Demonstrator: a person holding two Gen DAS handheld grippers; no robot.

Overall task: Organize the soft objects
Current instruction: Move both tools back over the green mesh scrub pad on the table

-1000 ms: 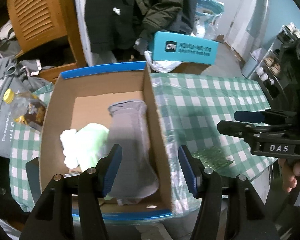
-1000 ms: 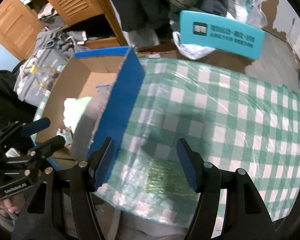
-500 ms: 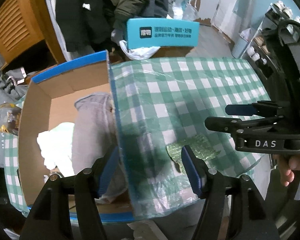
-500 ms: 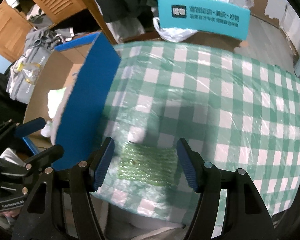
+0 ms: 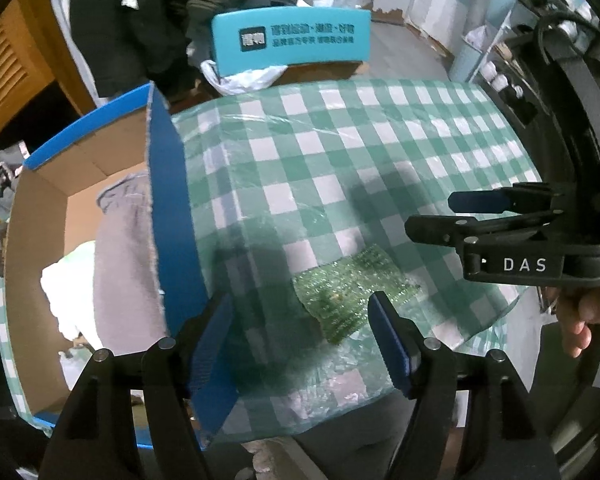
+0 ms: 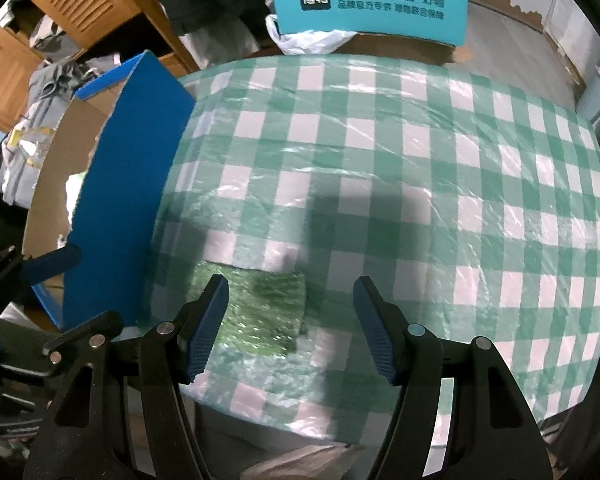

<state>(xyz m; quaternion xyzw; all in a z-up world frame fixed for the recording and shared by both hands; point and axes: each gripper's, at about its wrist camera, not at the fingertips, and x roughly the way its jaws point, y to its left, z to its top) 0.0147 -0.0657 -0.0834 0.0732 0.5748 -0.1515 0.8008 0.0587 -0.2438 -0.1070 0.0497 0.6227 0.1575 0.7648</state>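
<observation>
A green bubble-wrap piece [image 5: 350,290] lies flat near the front edge of the checked tablecloth; it also shows in the right wrist view [image 6: 260,312]. A blue-sided cardboard box [image 5: 168,216] stands to its left and holds a grey cloth [image 5: 122,264] and a white and pale green cloth [image 5: 66,284]. My left gripper [image 5: 300,336] is open and empty, just above the bubble wrap's near left side. My right gripper [image 6: 290,322] is open and empty, over the bubble wrap; it shows from the side in the left wrist view [image 5: 456,216].
The box's blue wall [image 6: 116,208] stands just left of the bubble wrap. A teal box [image 6: 370,6] and a white plastic bag [image 6: 312,40] sit beyond the table's far edge. Dark coats, wooden furniture and grey bags are at the back left.
Both grippers moved right, from over the box to over the bubble wrap near the table's front edge. Both stayed open and empty.
</observation>
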